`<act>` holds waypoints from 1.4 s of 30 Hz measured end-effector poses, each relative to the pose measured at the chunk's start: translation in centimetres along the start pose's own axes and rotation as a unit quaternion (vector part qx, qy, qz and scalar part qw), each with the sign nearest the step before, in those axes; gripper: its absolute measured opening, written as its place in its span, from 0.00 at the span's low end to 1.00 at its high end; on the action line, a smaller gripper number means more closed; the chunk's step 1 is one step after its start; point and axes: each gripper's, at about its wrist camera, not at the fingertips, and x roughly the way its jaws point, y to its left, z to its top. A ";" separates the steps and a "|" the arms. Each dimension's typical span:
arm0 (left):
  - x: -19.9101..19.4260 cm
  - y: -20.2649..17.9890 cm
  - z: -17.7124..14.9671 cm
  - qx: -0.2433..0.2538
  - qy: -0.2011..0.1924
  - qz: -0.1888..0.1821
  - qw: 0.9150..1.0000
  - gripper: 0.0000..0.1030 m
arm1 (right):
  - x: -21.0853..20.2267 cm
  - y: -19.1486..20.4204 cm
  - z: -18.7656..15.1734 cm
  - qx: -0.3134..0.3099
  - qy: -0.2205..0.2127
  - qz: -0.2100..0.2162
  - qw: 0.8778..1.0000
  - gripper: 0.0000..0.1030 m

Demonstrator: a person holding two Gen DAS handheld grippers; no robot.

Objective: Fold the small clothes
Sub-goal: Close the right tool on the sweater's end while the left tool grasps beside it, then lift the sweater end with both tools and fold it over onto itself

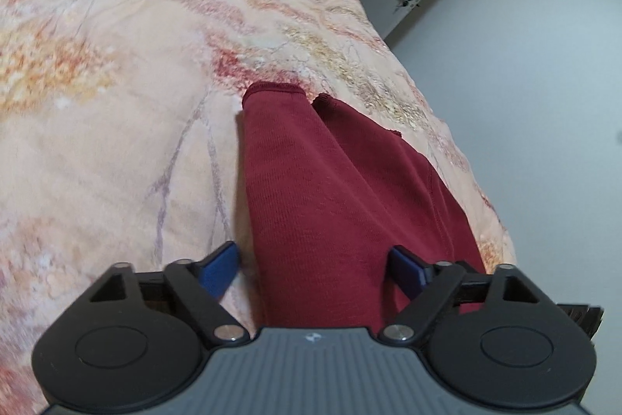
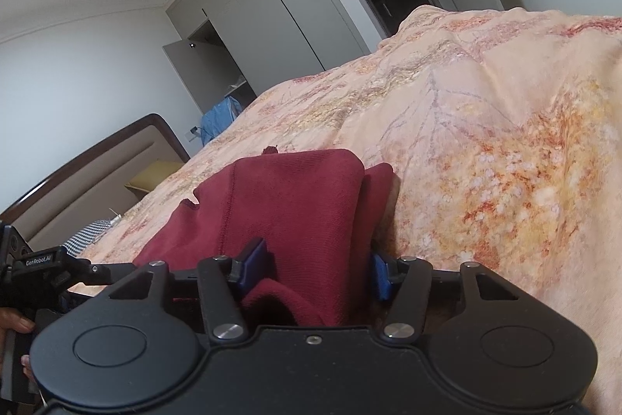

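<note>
Your left gripper (image 1: 313,269) stands open astride the red garment (image 1: 330,189), cuffs at twelve o'clock; whether your right gripper (image 2: 317,273) grips it is unclear.

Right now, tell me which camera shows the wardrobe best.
The right wrist view: the grey wardrobe stands beyond the bed, one door hanging open. The left wrist view shows none of it, only bed, red garment and a door.

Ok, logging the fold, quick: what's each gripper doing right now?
Left gripper: open, dark red garment between its fingers, not pinched.
Right gripper: garment bunched between its fingers; whether they grip it cannot be told.
</note>
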 end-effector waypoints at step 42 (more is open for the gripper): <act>-18.0 9.7 10.2 0.036 -0.165 0.196 0.966 0.29 | 18.7 29.5 0.3 -0.175 0.009 0.099 0.980 0.18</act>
